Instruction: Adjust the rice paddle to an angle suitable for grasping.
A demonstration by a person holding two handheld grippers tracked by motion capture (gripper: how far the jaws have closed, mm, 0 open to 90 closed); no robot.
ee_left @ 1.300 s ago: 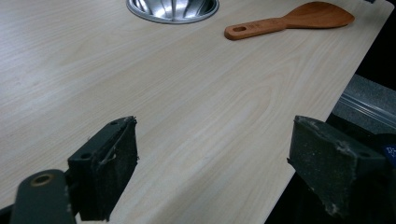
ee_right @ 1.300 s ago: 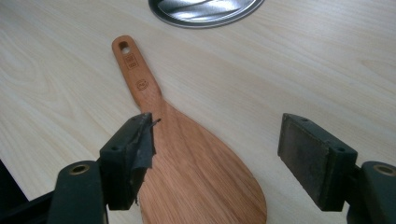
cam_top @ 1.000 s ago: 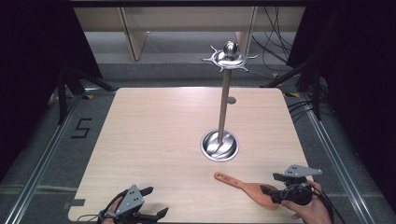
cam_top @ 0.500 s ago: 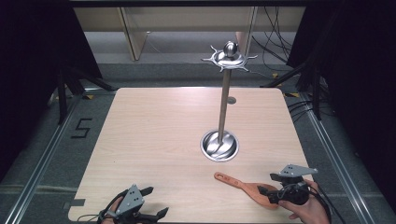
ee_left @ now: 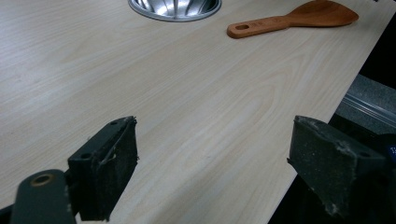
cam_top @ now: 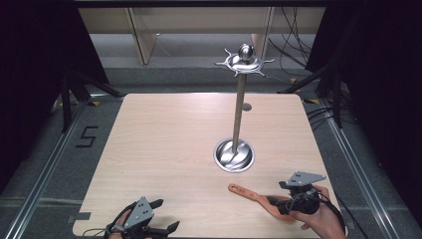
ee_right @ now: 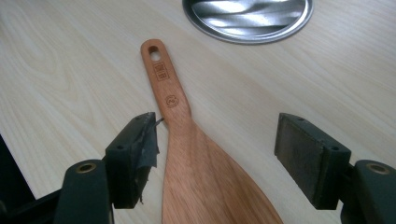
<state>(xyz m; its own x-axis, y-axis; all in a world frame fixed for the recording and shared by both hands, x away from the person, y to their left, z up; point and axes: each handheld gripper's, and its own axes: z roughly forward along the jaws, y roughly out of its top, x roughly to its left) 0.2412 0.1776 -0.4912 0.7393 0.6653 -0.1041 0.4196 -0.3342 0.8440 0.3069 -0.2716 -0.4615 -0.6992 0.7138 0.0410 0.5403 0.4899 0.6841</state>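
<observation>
- The wooden spatula (ee_right: 196, 158) was laid flat near the table's front right corner, its handle with the hanging hole turned toward the steel stand's round base (cam_top: 234, 155); judged from this, the hole was meant for one of the hooks on the crown (cam_top: 244, 62) at the top of the pole.
- The right gripper (ee_right: 219, 154) was set astride the blade where it narrows into the handle. Its jaws had just been closing a little with the spatula between them, yet they stood wide: one pad lay just beside the wood's edge, the other well apart, so nothing was gripped.
- That spot was probably chosen so the handle end would be left free for hooking.
- The left gripper (cam_top: 149, 221) was rested at the front left edge, jaws spread wide with only bare tabletop between them, apparently kept out of the way.
- The pale wood-grain table (cam_top: 164, 149) was otherwise bare.
- A grey floor with metal rails was seen around the table, a marked "5" (cam_top: 86, 136) at the left, black curtains at both sides, light wooden furniture behind, and cables (cam_top: 293, 55) at the far right.
</observation>
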